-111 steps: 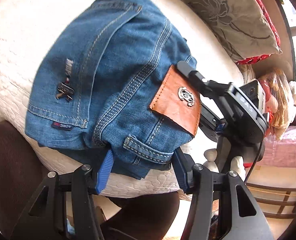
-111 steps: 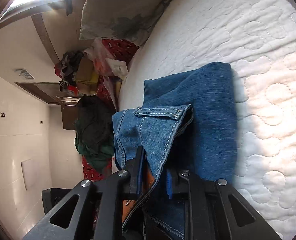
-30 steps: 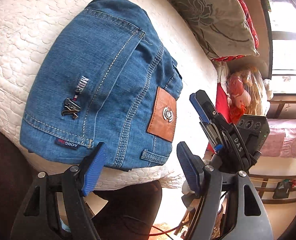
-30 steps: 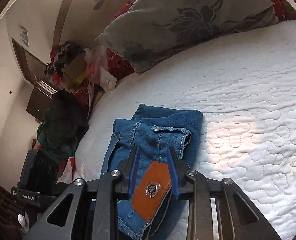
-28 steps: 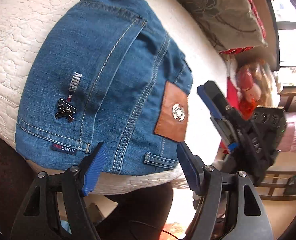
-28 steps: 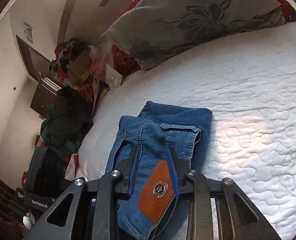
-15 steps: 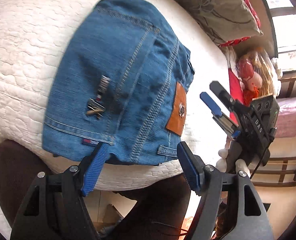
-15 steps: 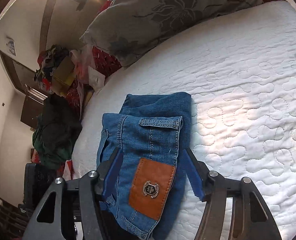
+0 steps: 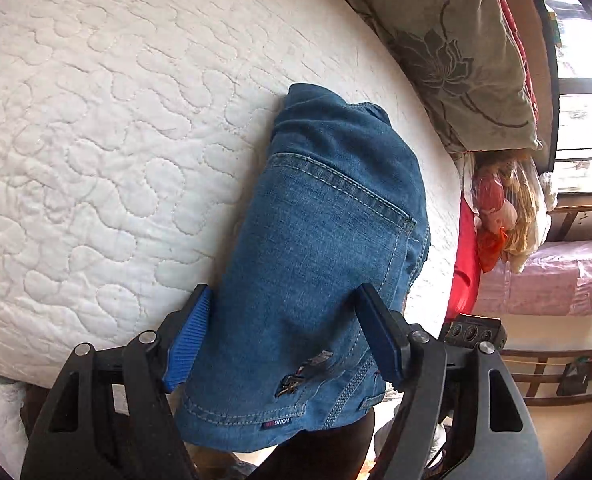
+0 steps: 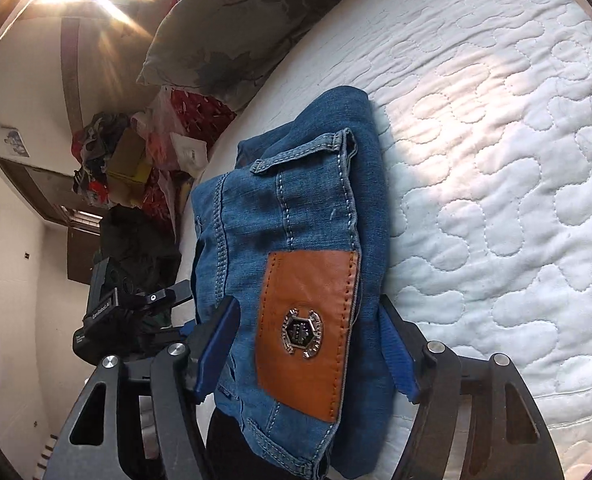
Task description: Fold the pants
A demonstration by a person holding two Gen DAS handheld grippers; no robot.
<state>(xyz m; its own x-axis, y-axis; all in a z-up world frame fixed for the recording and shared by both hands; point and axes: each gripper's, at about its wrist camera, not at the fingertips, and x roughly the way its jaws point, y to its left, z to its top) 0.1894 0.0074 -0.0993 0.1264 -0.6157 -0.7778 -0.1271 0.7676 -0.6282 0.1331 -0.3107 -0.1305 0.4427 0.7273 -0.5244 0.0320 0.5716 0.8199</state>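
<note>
The folded blue jeans (image 9: 320, 248) lie in a compact bundle on the white quilted bed (image 9: 96, 120), near its edge. In the right wrist view the jeans (image 10: 296, 216) show a brown leather patch (image 10: 304, 320) with a metal badge. My left gripper (image 9: 284, 332) is open, its blue-padded fingers (image 9: 188, 336) spread to either side of the bundle's near end. My right gripper (image 10: 312, 344) is open too, its fingers (image 10: 216, 344) straddling the waistband end with the patch. Neither holds the cloth. The left gripper's body (image 10: 108, 312) shows in the right wrist view.
A grey floral pillow (image 9: 456, 48) lies at the head of the bed, also in the right wrist view (image 10: 248, 12). Beside the bed are a red cloth and a plastic bag (image 9: 504, 208), a pink covered box (image 9: 548, 280), and a pile of clothes and boxes (image 10: 116, 160).
Both grippers have let go of the jeans and opened wide. The left view has swung round and closer over the bundle. The jeans stay folded on the bed.
</note>
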